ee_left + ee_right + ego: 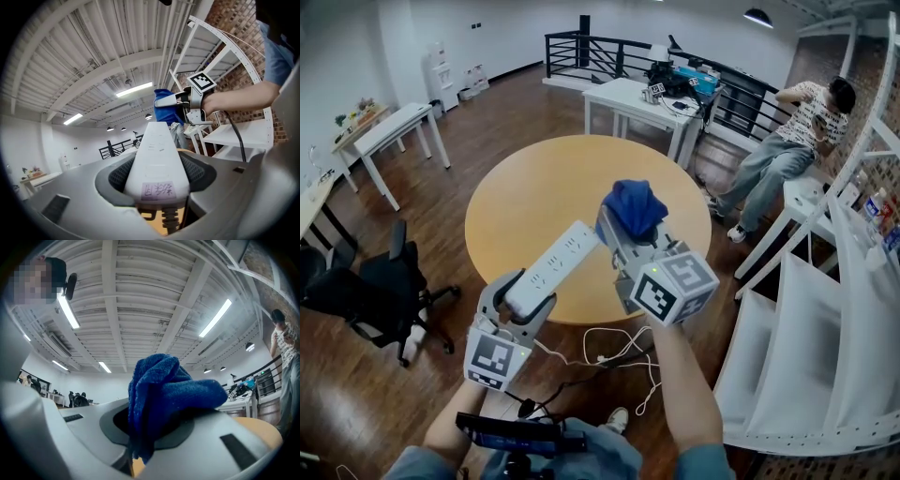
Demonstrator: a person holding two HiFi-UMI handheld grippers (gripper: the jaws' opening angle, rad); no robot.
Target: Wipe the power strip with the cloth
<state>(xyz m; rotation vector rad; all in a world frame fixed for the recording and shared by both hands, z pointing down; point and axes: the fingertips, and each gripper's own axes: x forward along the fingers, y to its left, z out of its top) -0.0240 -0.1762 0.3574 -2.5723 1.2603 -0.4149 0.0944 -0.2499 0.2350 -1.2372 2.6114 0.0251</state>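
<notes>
Wipe apparently about to start: my left gripper point(528, 298) clamps the white power strip point(561, 259) at its cord end above the round table point(525, 187), my right gripper point(622, 234) pinches the blue cloth point(635, 208) beside the strip's far end, so next I press cloth onto its face.

Below and just ahead of my jaws sat the round tan table point(534, 192) — standing on dark plank floor point(487, 117).

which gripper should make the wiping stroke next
Right. The right gripper holds the blue cloth in its jaws, close to the power strip. The left gripper is clamped on the strip's cord end, so it likely just steadies it.
</notes>
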